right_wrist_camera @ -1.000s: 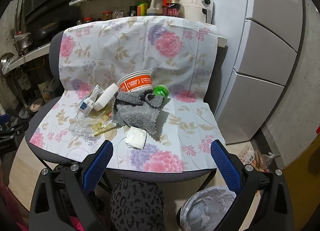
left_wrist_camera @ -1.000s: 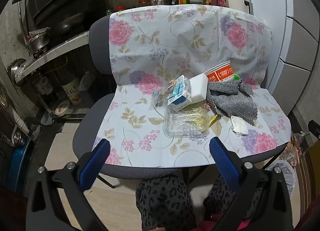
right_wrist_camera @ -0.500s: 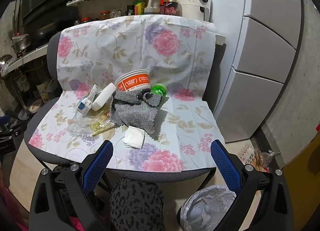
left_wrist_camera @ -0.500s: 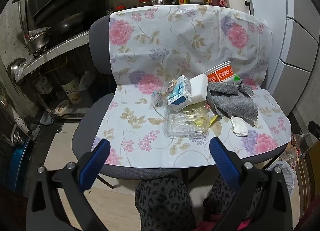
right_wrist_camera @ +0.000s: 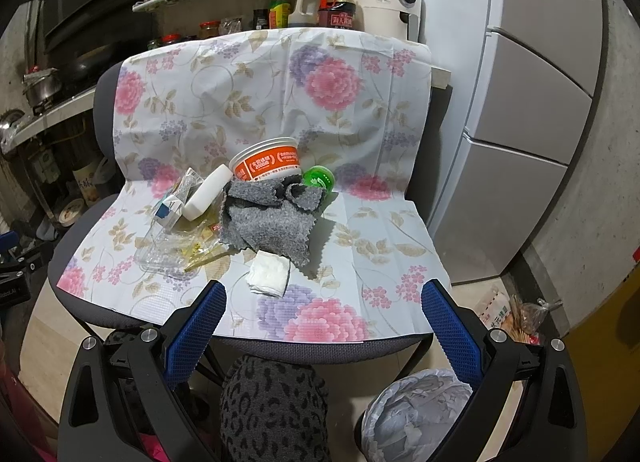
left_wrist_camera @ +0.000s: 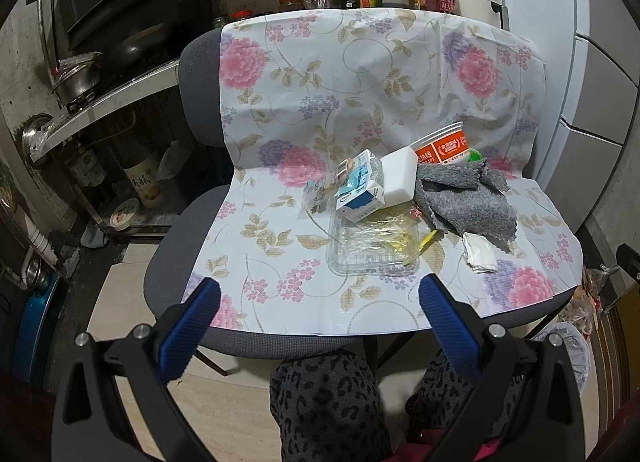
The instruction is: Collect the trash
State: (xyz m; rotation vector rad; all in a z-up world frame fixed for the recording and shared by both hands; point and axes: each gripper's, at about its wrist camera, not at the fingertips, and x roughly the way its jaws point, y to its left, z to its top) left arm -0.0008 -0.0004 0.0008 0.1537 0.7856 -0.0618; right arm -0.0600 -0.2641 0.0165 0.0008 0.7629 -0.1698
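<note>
Trash lies in a heap on a chair draped with a floral cloth (left_wrist_camera: 280,246) (right_wrist_camera: 384,246). It includes a clear plastic tray (left_wrist_camera: 370,244) (right_wrist_camera: 168,252), a blue-and-white carton (left_wrist_camera: 360,196) (right_wrist_camera: 170,210), a white box (left_wrist_camera: 400,178) (right_wrist_camera: 208,192), an orange cup (left_wrist_camera: 442,146) (right_wrist_camera: 266,164), a green lid (right_wrist_camera: 318,178), a grey rag (left_wrist_camera: 466,200) (right_wrist_camera: 272,218) and a crumpled tissue (left_wrist_camera: 480,256) (right_wrist_camera: 269,274). My left gripper (left_wrist_camera: 319,296) hangs open just short of the tray. Open too, my right gripper (right_wrist_camera: 323,298) hovers near the tissue. A lined bin (right_wrist_camera: 416,410) stands on the floor below the right one.
The person's patterned knees (left_wrist_camera: 328,402) (right_wrist_camera: 272,406) are under the chair's front edge. Behind the chair is a shelf of bottles (right_wrist_camera: 304,6) and a white appliance (right_wrist_camera: 386,2). A fridge (right_wrist_camera: 532,110) stands on the right, a stove with pans (left_wrist_camera: 100,62) on the left. Bags (right_wrist_camera: 516,318) lie on the floor.
Both views have shifted only slightly, the right one drifting a little. Both grippers stay open and the trash has not moved.
</note>
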